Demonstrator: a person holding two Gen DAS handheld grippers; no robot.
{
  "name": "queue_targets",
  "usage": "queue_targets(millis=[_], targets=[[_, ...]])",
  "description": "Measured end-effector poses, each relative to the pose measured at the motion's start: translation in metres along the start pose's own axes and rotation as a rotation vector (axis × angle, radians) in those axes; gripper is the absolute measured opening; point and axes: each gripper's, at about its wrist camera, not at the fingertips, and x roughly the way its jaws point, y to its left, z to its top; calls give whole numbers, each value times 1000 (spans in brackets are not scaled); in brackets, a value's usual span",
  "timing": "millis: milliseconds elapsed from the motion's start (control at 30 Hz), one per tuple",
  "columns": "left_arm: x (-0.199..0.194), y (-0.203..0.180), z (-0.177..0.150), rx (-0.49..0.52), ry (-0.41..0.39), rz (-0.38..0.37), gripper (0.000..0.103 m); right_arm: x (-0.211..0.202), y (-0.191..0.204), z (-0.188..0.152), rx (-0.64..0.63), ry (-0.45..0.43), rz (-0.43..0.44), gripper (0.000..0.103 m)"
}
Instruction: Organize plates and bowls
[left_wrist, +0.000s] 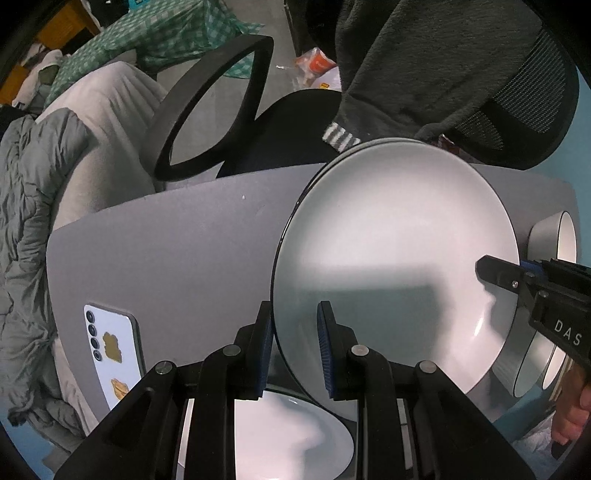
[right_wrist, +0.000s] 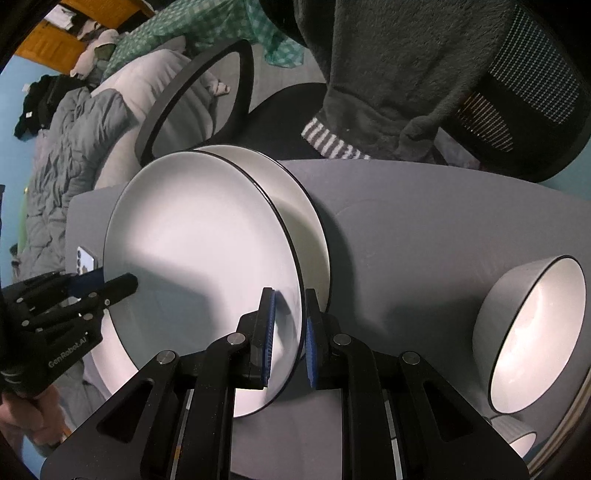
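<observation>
Together, both grippers, left gripper (left_wrist: 295, 347), right gripper (right_wrist: 289, 338), gripping plate (right_wrist: 199, 240)

A grey table (right_wrist: 424, 221) carries a plate (right_wrist: 314, 236), a bowl (right_wrist: 532, 332) and a phone (left_wrist: 110, 350).

Bowl (right_wrist: 532, 332) right of stacked plates (right_wrist: 207, 266) on table (right_wrist: 406, 229); phone (left_wrist: 110, 354) left.

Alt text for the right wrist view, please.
The right gripper straddles the rim of a white plate held above a second plate on a grey table; the left gripper meets its opposite edge. A bowl lies tipped at right.
</observation>
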Motion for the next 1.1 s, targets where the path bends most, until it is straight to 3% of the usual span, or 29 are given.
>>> queue_targets(millis=[267, 500, 700, 867, 933, 967, 1100], targets=[[1, -8, 1, 48, -18, 36, 23, 3, -5, 5, 13, 21, -3, 15], [-1, -6, 1, 67, -27, 33, 28, 0, -5, 13, 48, 44, 25, 31], [-5, 0, 0, 66, -37, 28, 28, 0, -2, 18, 54, 75, 28, 37], [-13, 5, -2, 65, -61, 20, 40, -1, 6, 18, 24, 93, -23, 39], [-17, 7, -4, 67, -73, 11, 44, -5, 10, 16, 5, 80, -99, 57], [-19, 8, -6, 69, -78, 8, 44, -6, 12, 15, -6, 71, -126, 60], [-26, 15, -12, 78, -97, 15, 45, -12, 17, 12, -28, 47, -163, 61]])
